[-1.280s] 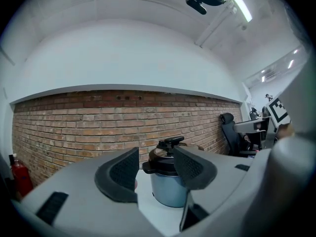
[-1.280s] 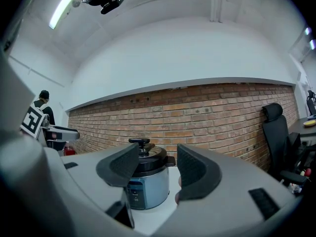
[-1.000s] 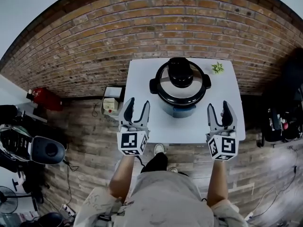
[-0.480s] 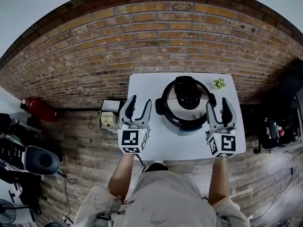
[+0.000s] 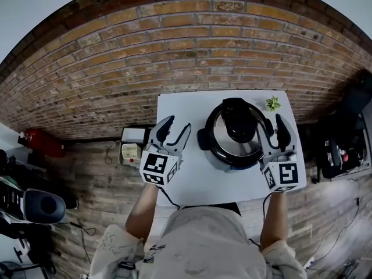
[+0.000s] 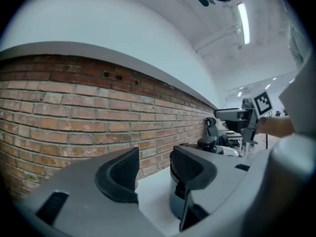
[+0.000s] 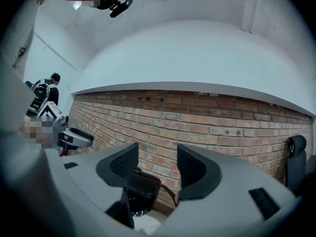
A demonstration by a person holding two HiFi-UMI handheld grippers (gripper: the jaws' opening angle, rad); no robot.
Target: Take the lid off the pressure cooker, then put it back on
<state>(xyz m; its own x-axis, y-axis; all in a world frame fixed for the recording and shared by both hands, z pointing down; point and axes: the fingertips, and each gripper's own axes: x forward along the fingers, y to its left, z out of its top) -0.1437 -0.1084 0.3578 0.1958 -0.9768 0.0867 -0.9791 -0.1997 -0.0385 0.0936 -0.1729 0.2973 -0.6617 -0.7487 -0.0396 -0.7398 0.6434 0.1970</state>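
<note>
The pressure cooker stands on a small white table, its steel lid on and topped by a black handle. My left gripper hovers open over the table to the cooker's left, angled toward it. My right gripper is open close against the cooker's right side. In the left gripper view the cooker shows just right of the empty left gripper. In the right gripper view the cooker's black handle sits low beyond the open right gripper, not gripped.
A small green plant sits at the table's far right corner. A brick wall runs behind the table. On the floor are a white box, a red canister, and dark equipment at the left and right.
Both grippers have come forward from the table's near edge and now flank the cooker. The left one has turned rightward toward it. Jaws stay open.
</note>
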